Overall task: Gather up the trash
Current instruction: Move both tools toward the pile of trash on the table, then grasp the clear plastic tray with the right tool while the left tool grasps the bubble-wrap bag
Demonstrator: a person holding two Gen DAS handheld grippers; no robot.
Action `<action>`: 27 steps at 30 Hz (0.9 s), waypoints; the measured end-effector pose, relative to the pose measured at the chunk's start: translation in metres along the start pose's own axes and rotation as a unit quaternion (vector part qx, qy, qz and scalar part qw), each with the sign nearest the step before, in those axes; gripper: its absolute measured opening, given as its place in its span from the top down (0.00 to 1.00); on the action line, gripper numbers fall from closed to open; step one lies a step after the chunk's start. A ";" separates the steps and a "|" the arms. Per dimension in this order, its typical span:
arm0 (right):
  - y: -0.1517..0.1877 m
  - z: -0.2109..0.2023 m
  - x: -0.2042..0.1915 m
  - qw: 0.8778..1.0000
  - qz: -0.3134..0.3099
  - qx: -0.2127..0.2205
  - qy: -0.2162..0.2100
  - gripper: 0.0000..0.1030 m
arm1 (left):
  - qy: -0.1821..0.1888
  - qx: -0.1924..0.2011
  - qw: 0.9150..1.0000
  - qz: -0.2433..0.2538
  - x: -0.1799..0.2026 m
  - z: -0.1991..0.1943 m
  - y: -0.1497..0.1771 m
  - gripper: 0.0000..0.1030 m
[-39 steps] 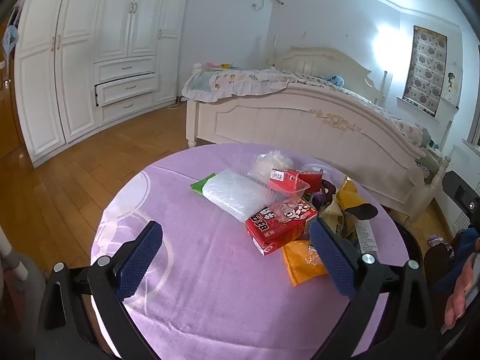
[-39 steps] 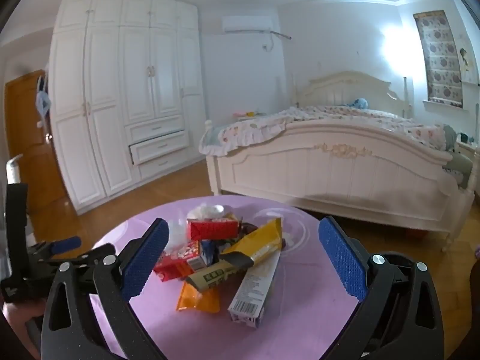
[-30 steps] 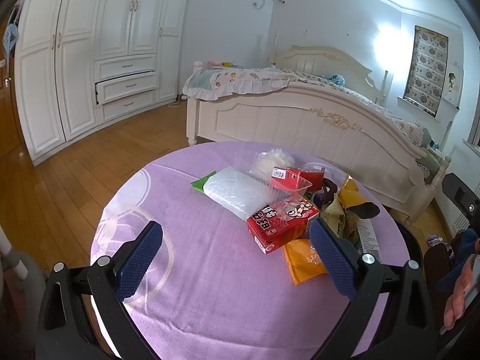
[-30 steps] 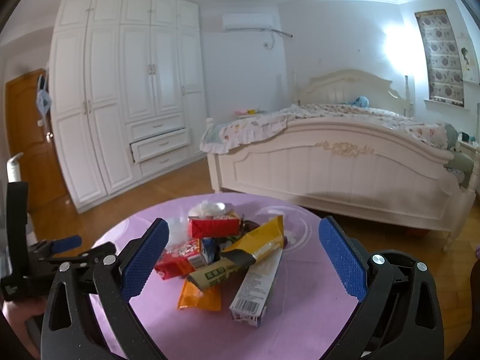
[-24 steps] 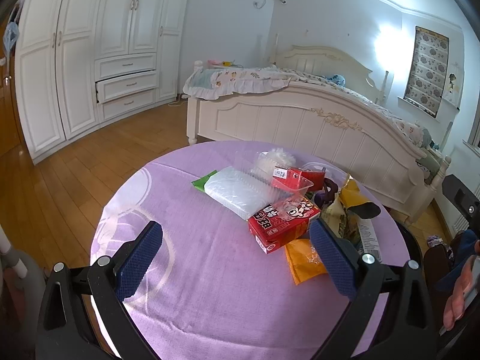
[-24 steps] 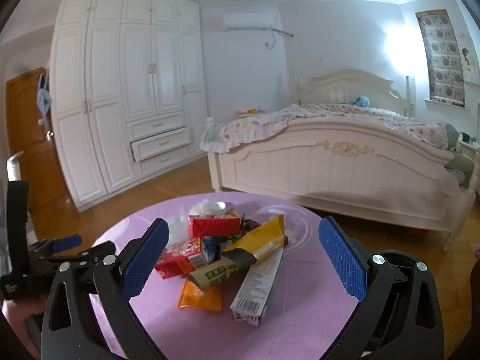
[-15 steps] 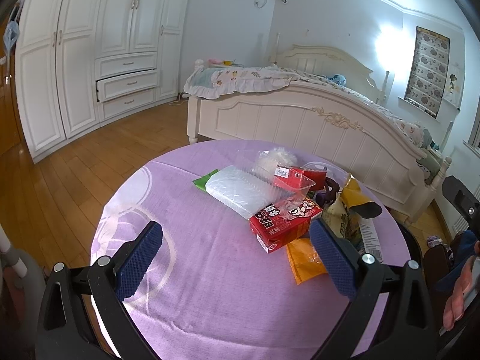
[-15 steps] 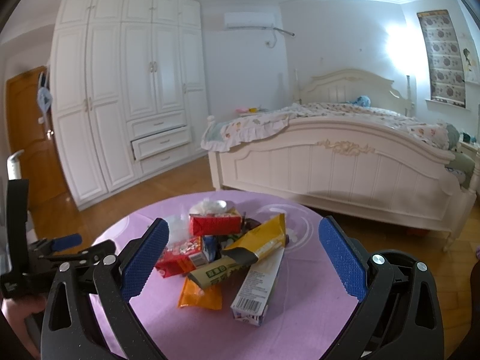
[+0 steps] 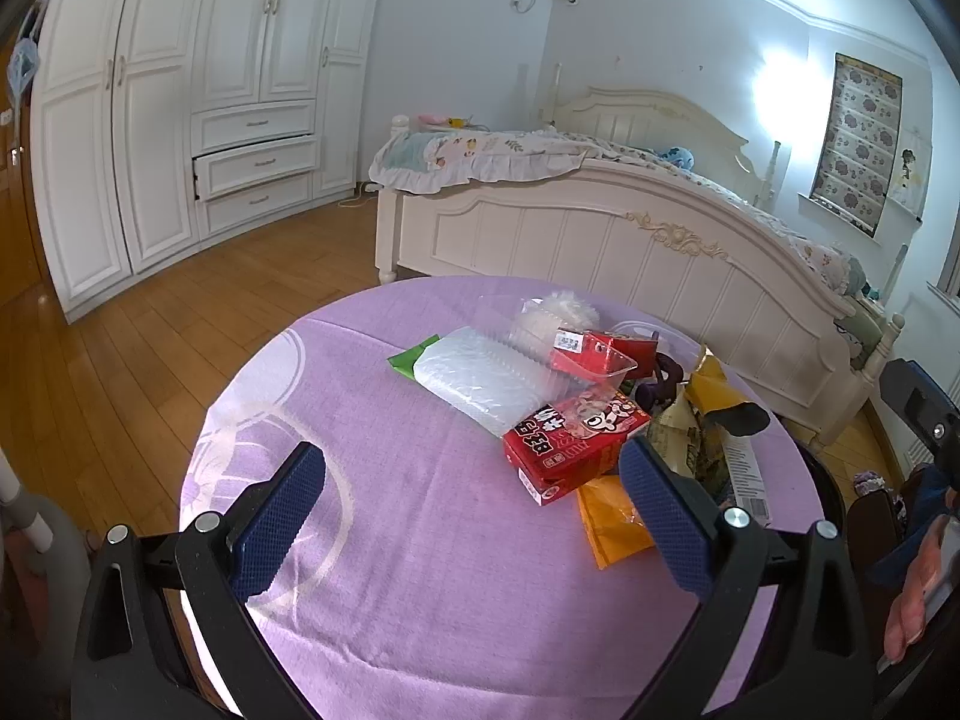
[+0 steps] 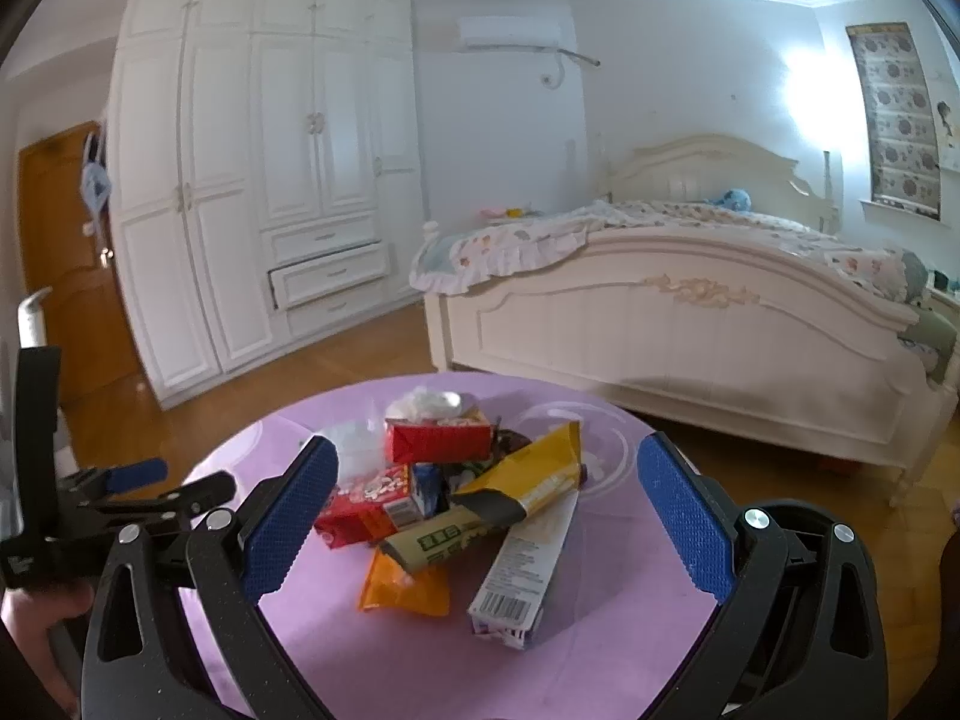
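Two grippers, left [image 9: 471,507] and right [image 10: 489,513], hover with jaws wide and empty over a purple tabletop [image 9: 372,450]. A heap of wrappers [image 10: 516,492] and a red box [image 9: 573,441] lies there.

We find a home bedroom, cream carved bed [image 10: 690,306] with floral bedding, white built-in wardrobe [image 10: 264,204] (one drawer ajar), wall air conditioner [image 10: 510,33], wooden floor [image 9: 150,336], round table [image 9: 420,540] under lilac cloth, patterned window blind [image 9: 855,141].
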State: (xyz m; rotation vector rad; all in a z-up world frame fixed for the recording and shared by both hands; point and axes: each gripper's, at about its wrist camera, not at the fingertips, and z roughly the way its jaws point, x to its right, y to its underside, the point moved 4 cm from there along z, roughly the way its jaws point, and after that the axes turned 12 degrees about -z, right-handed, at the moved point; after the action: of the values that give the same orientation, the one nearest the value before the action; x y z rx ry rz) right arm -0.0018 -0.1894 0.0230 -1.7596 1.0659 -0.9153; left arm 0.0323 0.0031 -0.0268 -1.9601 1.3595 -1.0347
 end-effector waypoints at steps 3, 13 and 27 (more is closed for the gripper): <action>0.000 0.003 -0.002 1.000 -0.004 -0.003 -0.004 0.04 | 0.003 0.003 1.000 -0.004 -0.004 0.003 0.002 0.05; -0.019 -0.010 0.011 0.994 0.051 0.082 -0.058 0.04 | 0.021 -0.001 0.999 -0.030 -0.011 0.011 0.003 0.05; -0.020 0.110 -0.058 0.986 -0.061 -0.082 -0.132 0.04 | 0.096 -0.064 0.989 -0.094 -0.069 0.055 -0.011 0.05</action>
State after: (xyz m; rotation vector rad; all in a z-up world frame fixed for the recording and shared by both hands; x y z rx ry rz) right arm 0.0804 -0.0985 -0.0072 -2.0369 0.8899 -0.6563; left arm 0.0697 0.0717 -0.0693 -2.1621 1.3929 -1.2821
